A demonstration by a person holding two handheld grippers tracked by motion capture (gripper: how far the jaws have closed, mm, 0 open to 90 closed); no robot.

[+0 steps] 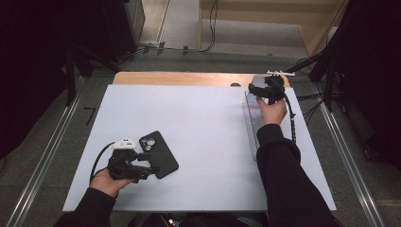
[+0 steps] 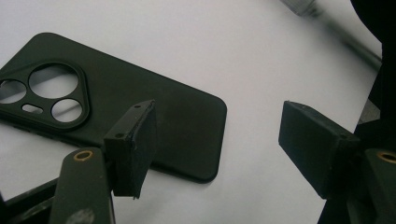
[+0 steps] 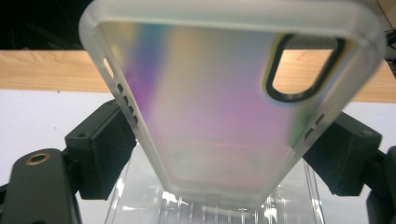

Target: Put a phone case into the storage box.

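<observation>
Black case (image 2: 140,116): matt, smooth soft plastic. Clear case (image 3: 219,116): frosted translucent plastic, iridescent sheen. Rack (image 3: 210,205): glossy transparent plastic, ribbed. Table (image 1: 198,137): matt white sheet over bare wood. Pads (image 2: 135,144): matt black, rubbery.

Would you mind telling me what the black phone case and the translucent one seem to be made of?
The black phone case looks like soft matte rubber or silicone: dull, even surface without glare. The translucent phone case, between the right gripper pads, looks like frosted plastic with an iridescent sheen: milky rim, rainbow tints; hardness unclear.
</observation>
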